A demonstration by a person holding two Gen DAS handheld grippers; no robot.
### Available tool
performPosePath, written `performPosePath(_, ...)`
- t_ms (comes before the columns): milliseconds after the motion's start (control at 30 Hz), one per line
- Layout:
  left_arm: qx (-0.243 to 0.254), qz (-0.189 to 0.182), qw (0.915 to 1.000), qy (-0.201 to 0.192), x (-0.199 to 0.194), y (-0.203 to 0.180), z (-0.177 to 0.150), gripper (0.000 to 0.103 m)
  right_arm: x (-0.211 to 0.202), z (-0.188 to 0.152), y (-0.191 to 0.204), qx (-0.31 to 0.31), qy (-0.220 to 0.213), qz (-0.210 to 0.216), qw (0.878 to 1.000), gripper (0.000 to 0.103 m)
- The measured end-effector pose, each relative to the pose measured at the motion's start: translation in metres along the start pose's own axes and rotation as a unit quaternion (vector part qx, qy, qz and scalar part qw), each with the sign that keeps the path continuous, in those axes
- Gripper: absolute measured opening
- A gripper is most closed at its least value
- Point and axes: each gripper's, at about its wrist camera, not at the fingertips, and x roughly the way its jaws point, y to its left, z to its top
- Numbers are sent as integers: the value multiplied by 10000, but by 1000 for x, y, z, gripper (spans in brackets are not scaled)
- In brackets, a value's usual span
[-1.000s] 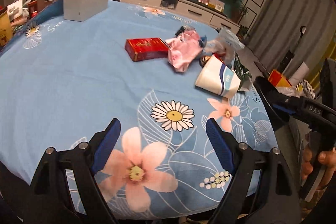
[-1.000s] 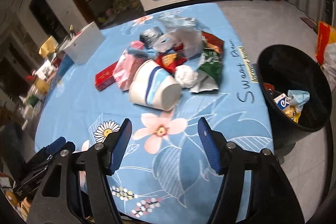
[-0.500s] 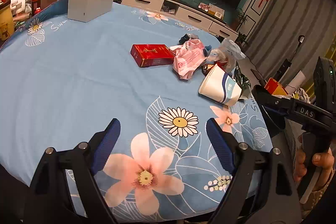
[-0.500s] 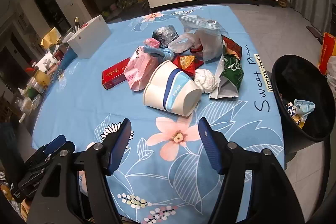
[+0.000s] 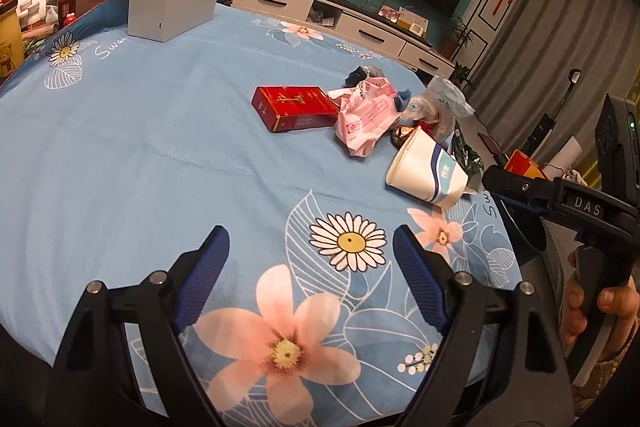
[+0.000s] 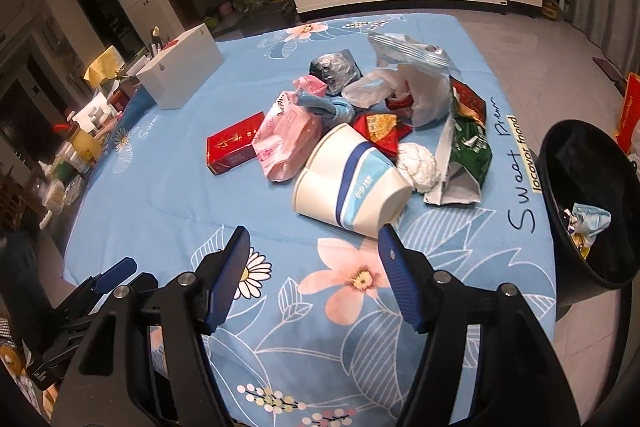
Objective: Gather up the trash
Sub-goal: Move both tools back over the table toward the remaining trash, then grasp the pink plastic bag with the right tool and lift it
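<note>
The right hand-held gripper [image 6: 312, 263] hovers with jaws apart and empty, lined up on the paper cup [image 6: 350, 189] just beyond its tips, likely the next pickup. The cup lies tipped at centre frame, long axis slanting, mouth toward lower left. The left hand-held gripper [image 5: 308, 259] waits open. The black bin [image 6: 588, 203] stands at right.

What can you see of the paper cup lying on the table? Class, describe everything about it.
The paper cup is white with a dark blue stripe and a light blue printed band. It looks like thin card, undented. It lies on its side on the blue flowered tablecloth, at the near edge of the trash pile, beside the pink wrapper and a crumpled white tissue. No tongs touch it.
</note>
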Motion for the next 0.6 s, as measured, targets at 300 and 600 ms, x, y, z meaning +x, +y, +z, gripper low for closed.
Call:
performPosePath(300,-152,96,9998,7,14,20,12,84,20,15,16,-214,19,252,9995,66)
performPosePath(600,-154,180,9997,79,32,26,22,84,68,52,28,-395,171,354,9984,66)
